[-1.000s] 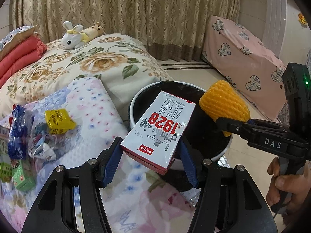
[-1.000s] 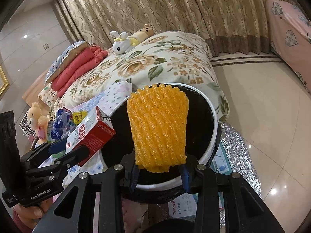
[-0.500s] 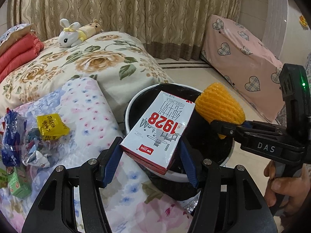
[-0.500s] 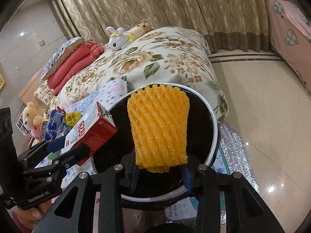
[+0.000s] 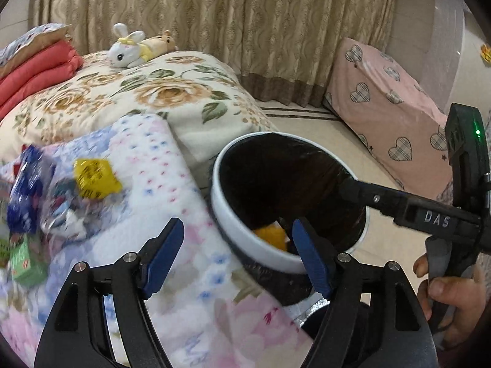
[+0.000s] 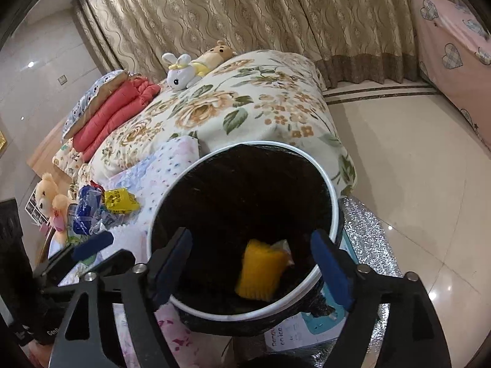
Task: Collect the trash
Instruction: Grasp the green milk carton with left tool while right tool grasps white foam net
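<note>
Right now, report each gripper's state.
Left gripper: open, holding nothing.
Right gripper: open, holding nothing; the orange foam net lies in the trash bin.

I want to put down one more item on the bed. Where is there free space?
Free: the dotted blanket between the yellow packet and the trash bin. Crowded: the wrapper pile at far left.

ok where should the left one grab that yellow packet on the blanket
The yellow packet lies flat, so pinching its faces is unlikely to work. Bring the open left gripper down from above and close the jaws across its two opposite edges, approaching from the bin side, away from the blue wrapper.
</note>
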`<act>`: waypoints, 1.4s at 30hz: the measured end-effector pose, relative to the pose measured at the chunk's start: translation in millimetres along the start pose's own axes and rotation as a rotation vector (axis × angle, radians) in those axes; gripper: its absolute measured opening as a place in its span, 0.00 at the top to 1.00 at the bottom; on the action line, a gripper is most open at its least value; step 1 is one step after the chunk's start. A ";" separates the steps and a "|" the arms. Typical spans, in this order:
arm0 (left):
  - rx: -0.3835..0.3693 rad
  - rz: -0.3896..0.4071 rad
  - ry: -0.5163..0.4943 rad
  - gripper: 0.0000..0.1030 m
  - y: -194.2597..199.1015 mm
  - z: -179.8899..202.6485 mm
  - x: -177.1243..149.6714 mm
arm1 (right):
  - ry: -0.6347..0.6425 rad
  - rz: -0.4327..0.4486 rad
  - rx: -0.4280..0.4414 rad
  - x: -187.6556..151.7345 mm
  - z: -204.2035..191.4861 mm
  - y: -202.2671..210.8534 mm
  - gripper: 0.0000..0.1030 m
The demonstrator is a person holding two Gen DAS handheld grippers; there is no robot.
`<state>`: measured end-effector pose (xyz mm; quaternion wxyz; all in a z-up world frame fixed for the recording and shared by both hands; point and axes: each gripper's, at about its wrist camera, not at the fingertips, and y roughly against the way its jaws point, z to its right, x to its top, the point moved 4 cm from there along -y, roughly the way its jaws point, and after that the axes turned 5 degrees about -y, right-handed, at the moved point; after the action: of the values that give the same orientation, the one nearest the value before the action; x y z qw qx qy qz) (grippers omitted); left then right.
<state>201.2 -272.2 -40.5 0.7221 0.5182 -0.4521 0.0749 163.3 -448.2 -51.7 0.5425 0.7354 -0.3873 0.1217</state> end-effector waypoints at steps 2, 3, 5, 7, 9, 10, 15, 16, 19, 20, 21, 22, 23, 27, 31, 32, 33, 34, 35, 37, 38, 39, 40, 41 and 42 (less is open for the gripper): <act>0.012 0.003 0.018 0.26 6.2 -6.7 -7.9 | 0.004 0.005 0.008 -3.6 -5.7 2.1 0.19; 0.018 0.003 0.027 0.26 8.9 -10.1 -12.0 | 0.003 0.006 0.014 -5.7 -8.7 2.8 0.18; 0.032 0.000 0.055 0.25 15.6 -20.7 -22.6 | 0.000 0.005 0.027 -9.8 -14.5 3.1 0.17; 0.042 -0.007 0.084 0.25 21.2 -31.8 -33.9 | 0.003 0.005 0.040 -16.1 -23.1 2.9 0.16; 0.058 -0.011 0.108 0.25 26.3 -41.6 -43.6 | 0.010 -0.002 0.057 -24.7 -34.0 1.4 0.15; 0.068 -0.012 0.121 0.25 29.7 -47.4 -48.7 | 0.012 -0.005 0.063 -27.4 -37.7 0.6 0.15; 0.110 -0.001 0.186 0.25 49.0 -75.1 -70.8 | 0.033 -0.028 0.091 -47.3 -62.7 -5.7 0.14; 0.117 -0.001 0.193 0.25 51.3 -79.6 -74.2 | 0.039 -0.030 0.093 -51.0 -66.7 -5.5 0.14; 0.141 -0.003 0.228 0.25 60.5 -95.4 -86.9 | 0.062 -0.033 0.103 -59.8 -81.0 -7.6 0.13; 0.148 -0.003 0.240 0.25 62.9 -100.4 -90.9 | 0.073 -0.030 0.106 -62.5 -87.0 -7.7 0.12; 0.154 -0.004 0.251 0.25 65.3 -104.9 -95.0 | 0.081 -0.030 0.108 -64.6 -91.7 -7.3 0.12; 0.161 -0.005 0.266 0.25 68.0 -111.3 -100.2 | 0.086 -0.032 0.112 -65.7 -95.0 -7.8 0.12; 0.166 -0.006 0.276 0.25 69.9 -115.5 -104.0 | 0.094 -0.035 0.119 -68.0 -99.9 -8.4 0.12; 0.194 -0.012 0.319 0.25 77.4 -133.3 -118.6 | 0.124 -0.053 0.141 -77.2 -118.5 -13.0 0.11; 0.222 -0.017 0.352 0.25 82.7 -150.6 -126.1 | 0.146 -0.073 0.159 -85.5 -134.2 -19.3 0.11; 0.228 -0.019 0.360 0.25 83.3 -154.7 -127.9 | 0.155 -0.079 0.162 -87.4 -138.6 -21.6 0.11; 0.235 -0.022 0.371 0.25 83.7 -159.8 -129.5 | 0.166 -0.083 0.163 -89.0 -142.9 -24.3 0.11; 0.239 -0.024 0.379 0.25 83.5 -163.3 -129.3 | 0.176 -0.086 0.164 -90.1 -146.8 -26.7 0.11; 0.244 -0.025 0.389 0.25 83.4 -167.8 -129.6 | 0.186 -0.090 0.164 -91.1 -150.5 -29.7 0.11; 0.254 -0.024 0.399 0.25 82.6 -174.3 -128.4 | 0.205 -0.094 0.166 -91.7 -157.6 -35.5 0.11; 0.263 -0.021 0.402 0.25 82.3 -177.3 -127.2 | 0.212 -0.092 0.166 -92.1 -159.7 -37.3 0.11; 0.276 -0.019 0.405 0.24 81.4 -181.3 -125.2 | 0.223 -0.091 0.161 -91.2 -163.2 -41.6 0.11; 0.282 -0.019 0.407 0.22 80.7 -184.0 -124.3 | 0.230 -0.094 0.158 -90.3 -165.1 -45.3 0.11; 0.287 -0.020 0.411 0.20 78.6 -187.4 -122.0 | 0.234 -0.097 0.158 -89.3 -166.8 -49.1 0.11; 0.292 -0.023 0.414 0.19 75.9 -190.5 -119.4 | 0.238 -0.098 0.156 -88.3 -168.1 -52.9 0.11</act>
<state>197.8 -39.4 -86.4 0.7177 0.5956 -0.2732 0.2357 181.8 -253.6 -77.7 0.5313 0.7736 -0.2731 0.2112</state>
